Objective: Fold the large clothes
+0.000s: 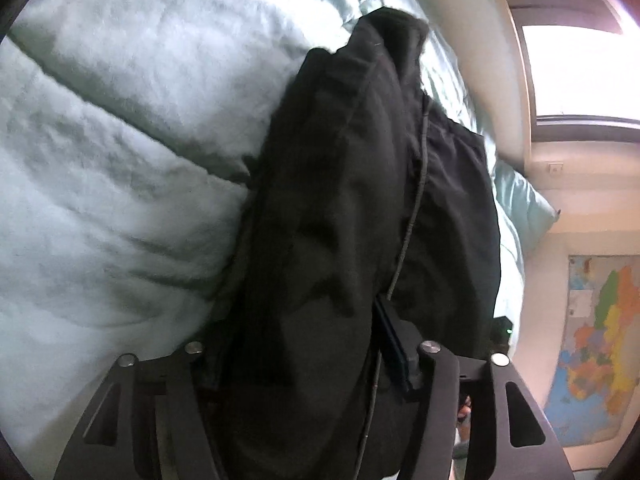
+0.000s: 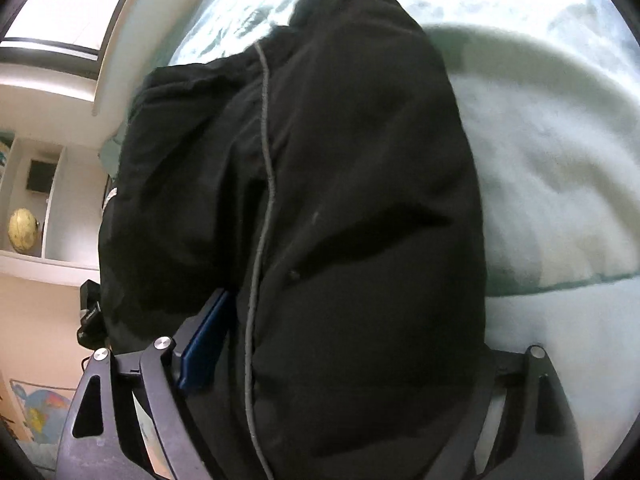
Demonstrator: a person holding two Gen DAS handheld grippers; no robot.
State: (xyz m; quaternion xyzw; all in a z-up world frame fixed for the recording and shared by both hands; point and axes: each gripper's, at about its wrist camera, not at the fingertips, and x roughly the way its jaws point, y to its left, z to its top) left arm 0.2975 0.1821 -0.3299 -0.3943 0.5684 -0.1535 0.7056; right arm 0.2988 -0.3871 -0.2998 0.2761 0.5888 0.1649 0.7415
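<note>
Black garment point(image 1: 340, 200) stretches lengthwise away from both grippers, bunched between their spread jaws.

A bed carries everything here, covered by a pale mint duvet point(image 1: 120, 152) that lies rumpled, with deep creases running across it. Right on the duvet lies a black garment point(image 1: 340, 208), bunched lengthwise with a thin grey drawstring point(image 1: 412, 216) trailing down its middle. Beyond the garment in the left wrist view, a pillow point(image 1: 520, 204) in the same pale green sits near the wall.
</note>
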